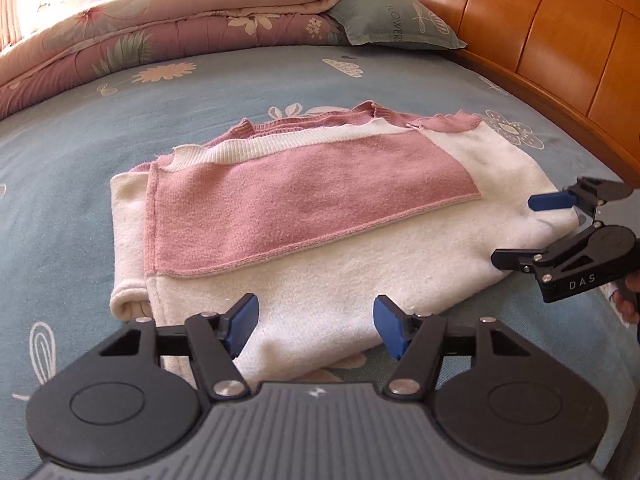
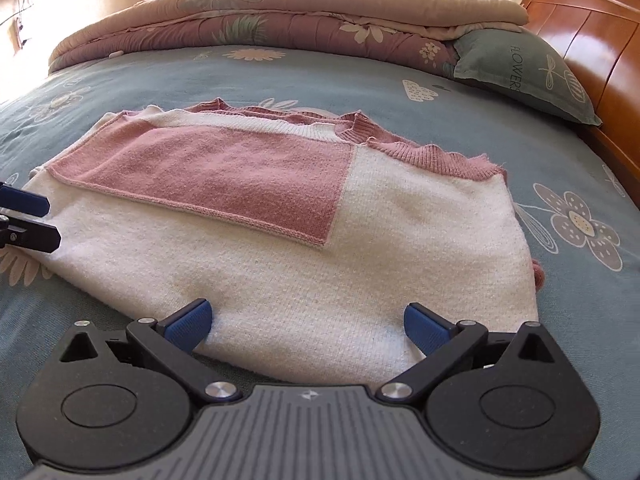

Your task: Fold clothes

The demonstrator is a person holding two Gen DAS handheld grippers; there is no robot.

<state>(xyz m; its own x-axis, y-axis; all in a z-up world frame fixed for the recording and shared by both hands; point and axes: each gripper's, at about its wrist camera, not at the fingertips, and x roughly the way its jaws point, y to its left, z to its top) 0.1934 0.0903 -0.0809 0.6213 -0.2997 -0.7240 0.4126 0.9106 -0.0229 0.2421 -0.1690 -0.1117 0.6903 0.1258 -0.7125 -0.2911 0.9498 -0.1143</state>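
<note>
Left wrist view: my left hand-held gripper (image 1: 316,326) stands apart over the near edge of the folded pink-and-white knitted sweater (image 1: 320,216) on the blue floral bed sheet (image 1: 72,160); my right hand-held gripper (image 2: 306,326), likewise apart, grips nothing.

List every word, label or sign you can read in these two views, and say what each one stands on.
"FLOWERS" – on the grey-green pillow by the headboard; its last letter is cut off in the left wrist view.
"DAS" – on the black body of the right hand-held gripper.
No other readable text.
</note>
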